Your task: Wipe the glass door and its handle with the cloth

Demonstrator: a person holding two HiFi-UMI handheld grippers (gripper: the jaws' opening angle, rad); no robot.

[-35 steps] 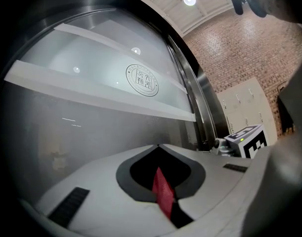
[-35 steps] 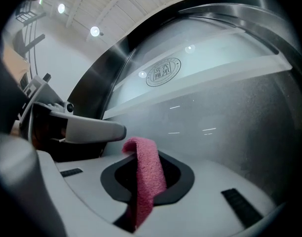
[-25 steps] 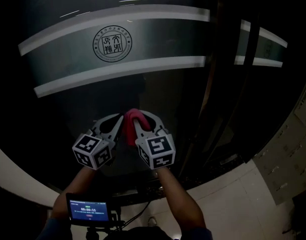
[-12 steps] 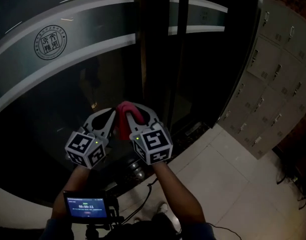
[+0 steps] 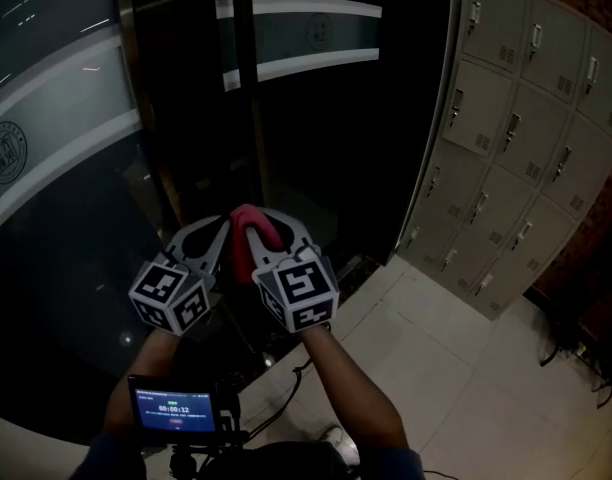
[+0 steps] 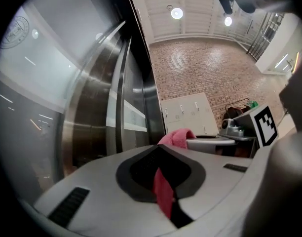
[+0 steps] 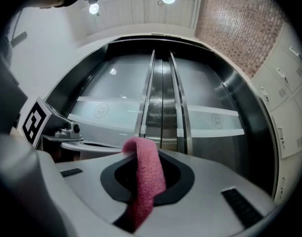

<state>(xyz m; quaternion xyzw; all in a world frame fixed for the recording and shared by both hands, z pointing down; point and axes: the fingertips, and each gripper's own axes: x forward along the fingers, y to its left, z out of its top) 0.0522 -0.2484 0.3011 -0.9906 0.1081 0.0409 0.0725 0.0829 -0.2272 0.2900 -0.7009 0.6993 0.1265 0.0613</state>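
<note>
Both tools share one load. The left gripper (image 5: 222, 234) and right gripper (image 5: 266, 230) are held side by side, touching or nearly so. Each has its jaws clamped on the same pink cloth (image 5: 244, 230), which humps up between the two.

- Left gripper view: a thin strip of the cloth (image 6: 162, 191) is pinched where the jaws meet.
- Right gripper view: a broader fold (image 7: 147, 174) drapes over the closed jaws.
- Glass door (image 5: 46, 158): ahead and up-left of the pair, dark, with a pale frosted band (image 5: 76, 118) across it. The cloth is not on the glass.
- Handle bars (image 7: 151, 98): two upright steel pulls at the seam, long axis vertical. They sit dead ahead of the right gripper and left of the left gripper's line (image 6: 119, 98).
- Lockers (image 5: 516, 148): off to the right, well apart.

Judgement: the right gripper is squared to the handles, so it looks better placed to lead. The wipe should run up and down along the bars. The pane would need a swing left.
</note>
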